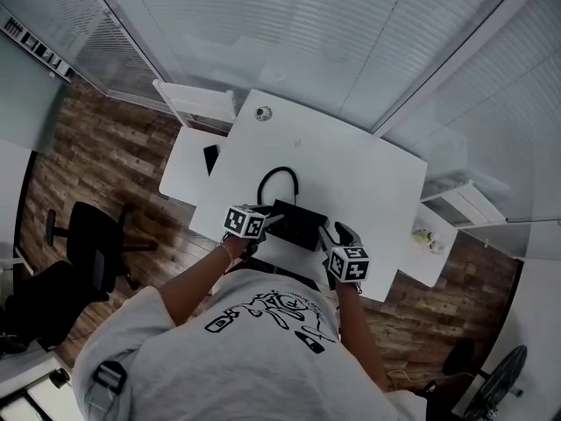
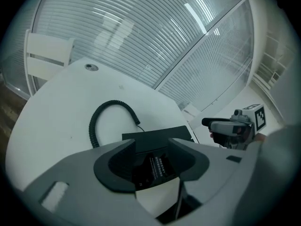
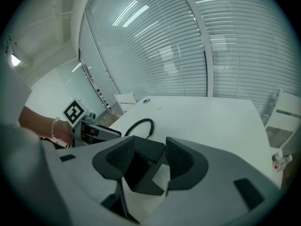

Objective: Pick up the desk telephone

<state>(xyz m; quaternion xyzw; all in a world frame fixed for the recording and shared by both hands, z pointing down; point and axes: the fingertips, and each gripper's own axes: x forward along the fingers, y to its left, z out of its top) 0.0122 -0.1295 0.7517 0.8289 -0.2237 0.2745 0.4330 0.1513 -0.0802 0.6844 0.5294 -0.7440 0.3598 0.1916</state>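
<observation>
Desk telephone [image 1: 298, 224], its 2 ends hidden by the left gripper [image 2: 151, 150] and right gripper [image 3: 149, 155], lies between their parted jaws.

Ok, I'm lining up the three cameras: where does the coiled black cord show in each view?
Head view: the coiled cord loops at centre, just beyond the telephone.
Left gripper view: the cord arcs left of centre, above the jaws.
Right gripper view: the cord is small, just left of centre, behind the telephone.
Shared landmark: the round grommet, beyond the cord in every view.
</observation>
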